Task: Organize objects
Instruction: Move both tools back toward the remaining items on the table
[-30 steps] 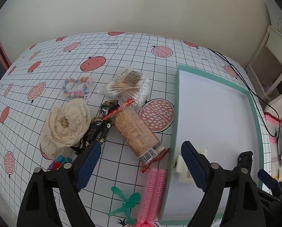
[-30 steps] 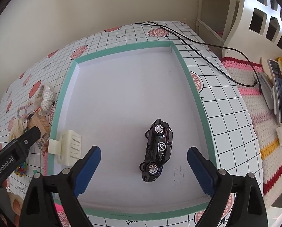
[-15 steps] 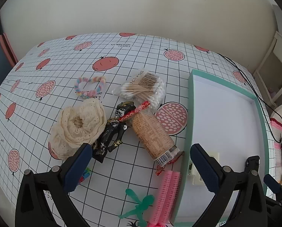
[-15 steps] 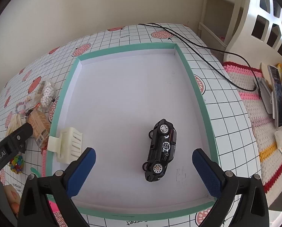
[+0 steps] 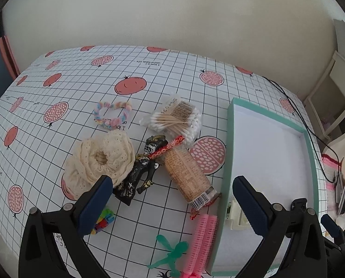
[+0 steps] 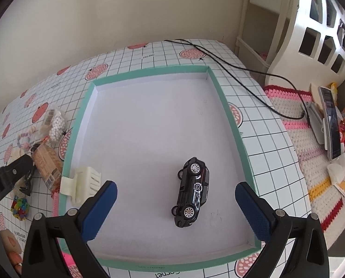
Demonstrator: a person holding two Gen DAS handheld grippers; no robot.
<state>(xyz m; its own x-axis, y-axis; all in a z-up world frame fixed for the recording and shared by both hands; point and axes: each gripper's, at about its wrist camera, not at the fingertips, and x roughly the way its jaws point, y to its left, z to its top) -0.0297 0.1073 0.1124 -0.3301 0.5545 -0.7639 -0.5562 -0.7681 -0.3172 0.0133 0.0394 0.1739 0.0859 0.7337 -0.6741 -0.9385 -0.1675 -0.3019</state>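
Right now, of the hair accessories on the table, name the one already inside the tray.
The cream claw clip, just inside the tray's left wall. The lace scrunchie, pastel hair tie and pink rollers lie outside on the tablecloth.

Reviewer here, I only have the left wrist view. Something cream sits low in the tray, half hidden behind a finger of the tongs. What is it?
Observer: A cream hair claw clip, lying against the tray's left wall.
Operator: Anything else in the tray?
Observer: A black toy car, tipped on its side, near the right wall.
Operator: Are the right tongs holding anything?
Observer: No, the right tongs are open and empty above the tray floor.
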